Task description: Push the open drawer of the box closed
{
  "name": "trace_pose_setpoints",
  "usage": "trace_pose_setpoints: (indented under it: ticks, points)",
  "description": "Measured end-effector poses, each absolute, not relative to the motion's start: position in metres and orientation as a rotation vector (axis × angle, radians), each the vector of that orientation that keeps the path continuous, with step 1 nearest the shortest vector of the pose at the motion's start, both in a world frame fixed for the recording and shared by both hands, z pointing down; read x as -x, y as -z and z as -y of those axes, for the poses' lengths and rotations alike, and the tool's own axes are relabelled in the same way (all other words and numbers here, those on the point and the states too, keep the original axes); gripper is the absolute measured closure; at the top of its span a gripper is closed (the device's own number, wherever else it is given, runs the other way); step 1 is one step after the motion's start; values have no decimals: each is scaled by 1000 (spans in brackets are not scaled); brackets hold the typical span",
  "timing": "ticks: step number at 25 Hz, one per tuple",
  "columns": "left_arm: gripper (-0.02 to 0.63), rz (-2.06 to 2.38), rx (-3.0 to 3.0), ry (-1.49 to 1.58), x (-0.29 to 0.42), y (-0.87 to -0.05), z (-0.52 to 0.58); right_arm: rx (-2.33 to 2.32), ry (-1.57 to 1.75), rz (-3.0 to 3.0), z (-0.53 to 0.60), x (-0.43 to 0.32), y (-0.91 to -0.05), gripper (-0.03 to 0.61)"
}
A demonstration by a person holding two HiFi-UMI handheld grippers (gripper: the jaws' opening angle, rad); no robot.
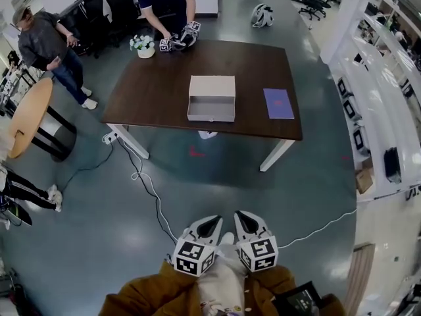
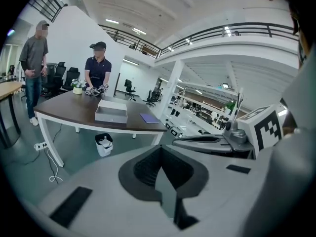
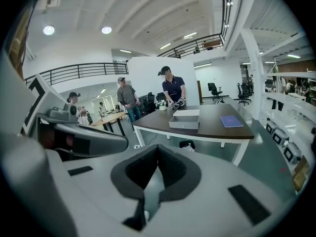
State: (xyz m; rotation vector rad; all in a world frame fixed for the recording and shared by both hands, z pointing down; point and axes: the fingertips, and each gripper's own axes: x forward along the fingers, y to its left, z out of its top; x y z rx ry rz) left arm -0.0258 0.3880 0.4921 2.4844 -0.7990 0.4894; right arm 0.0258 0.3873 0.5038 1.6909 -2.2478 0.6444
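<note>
Both my jaws are pressed together and empty: left gripper [image 1: 212, 222], right gripper [image 1: 242, 218], bottom centre. Beige cardboard box [image 1: 212, 85] with its drawer [image 1: 211, 109] open sits on the dark brown wooden worktop [image 1: 151, 97], upper centre, well apart from me.

table [image 1: 151, 91]: dark top, white legs, upper centre of frame
middle: pale box [image 1: 212, 86], drawer [image 1: 211, 109] open
right: purple booklet [image 1: 278, 103]
upper left corner: potted flowers [image 1: 143, 46]

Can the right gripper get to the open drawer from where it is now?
Probably not yet. The right gripper is held near the person, with a stretch of floor between it and the table. The drawer front faces this way, unblocked.
</note>
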Motion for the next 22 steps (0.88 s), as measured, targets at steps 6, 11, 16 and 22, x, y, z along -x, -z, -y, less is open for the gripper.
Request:
trace_pose_setpoints:
  ticks: [6, 11, 16, 22]
  points:
    - [609, 811, -2461, -477, 4, -497, -375, -1636, -665, 2260, -379, -42, -516, 572]
    - [609, 799, -2466, -470, -10, -498, -337, -1635, -657, 2255, -341, -55, -517, 573]
    - [609, 768, -2472, -451, -14, -499, -261, -1640, -666, 2236, -271, -57, -519, 572]
    - [609, 713, -2501, -456, -15, -488, -170, -1634, -712, 2213, -181, -48, -519, 574]
